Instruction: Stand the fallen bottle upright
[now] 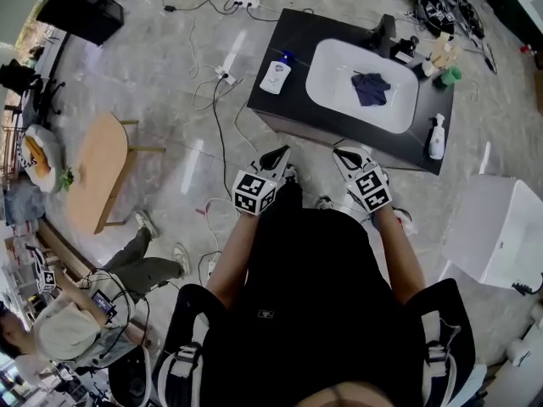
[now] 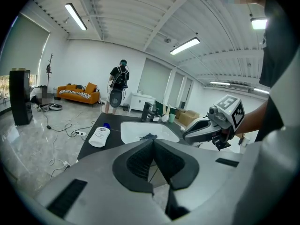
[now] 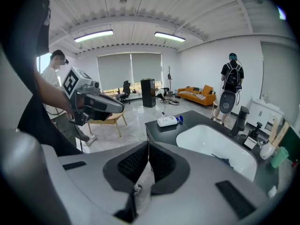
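Bottle (image 1: pixel 275 77) lies flat on counter (image 1: pixel 282 34); left gripper (image 1: pixel 282 153) and right gripper (image 1: pixel 341 153) clenched empty.

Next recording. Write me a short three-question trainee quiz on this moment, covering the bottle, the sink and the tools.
1. True or false: the white plastic bottle with the blue cap lies on its side on the black counter.
2. What lies in the white oval basin? A) a yellow sponge B) a dark blue cloth C) nothing
3. Fill in: the left tool and the right tool both have their jaws ____, with nothing held.
Key: 1 true; 2 B; 3 shut.
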`<state>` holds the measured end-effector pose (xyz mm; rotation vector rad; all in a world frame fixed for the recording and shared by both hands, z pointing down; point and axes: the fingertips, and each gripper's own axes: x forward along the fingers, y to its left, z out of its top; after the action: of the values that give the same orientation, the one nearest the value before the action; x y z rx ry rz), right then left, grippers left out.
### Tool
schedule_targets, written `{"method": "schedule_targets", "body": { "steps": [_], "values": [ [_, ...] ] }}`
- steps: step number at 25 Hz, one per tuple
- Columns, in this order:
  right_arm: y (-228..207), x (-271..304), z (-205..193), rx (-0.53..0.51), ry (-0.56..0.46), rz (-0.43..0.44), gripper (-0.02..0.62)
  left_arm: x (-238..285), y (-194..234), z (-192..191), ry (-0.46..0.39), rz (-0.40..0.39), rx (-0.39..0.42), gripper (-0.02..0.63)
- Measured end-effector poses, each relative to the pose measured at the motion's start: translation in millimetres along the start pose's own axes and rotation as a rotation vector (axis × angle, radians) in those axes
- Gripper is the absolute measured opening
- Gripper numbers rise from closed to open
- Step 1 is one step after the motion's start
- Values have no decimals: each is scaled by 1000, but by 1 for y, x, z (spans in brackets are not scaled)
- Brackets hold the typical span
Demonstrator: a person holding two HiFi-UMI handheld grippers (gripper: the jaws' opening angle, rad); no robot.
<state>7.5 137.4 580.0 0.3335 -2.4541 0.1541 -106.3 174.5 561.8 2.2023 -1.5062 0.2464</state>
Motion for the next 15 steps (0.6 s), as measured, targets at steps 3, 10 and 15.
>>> {"method": "schedule_targets", "body": {
  "steps": [3, 10, 15],
  "values": [
    [-6, 12, 9, 8, -6, -19, 60, 4, 20, 4, 9, -14, 2, 14],
    [-24, 38, 18, 49, 29, -69, 60, 21, 60, 21, 21, -58, 30, 14],
    [-31, 54, 29, 71, 0, -104, 60, 29, 77, 30, 31, -92, 53, 14]
  ]
}}
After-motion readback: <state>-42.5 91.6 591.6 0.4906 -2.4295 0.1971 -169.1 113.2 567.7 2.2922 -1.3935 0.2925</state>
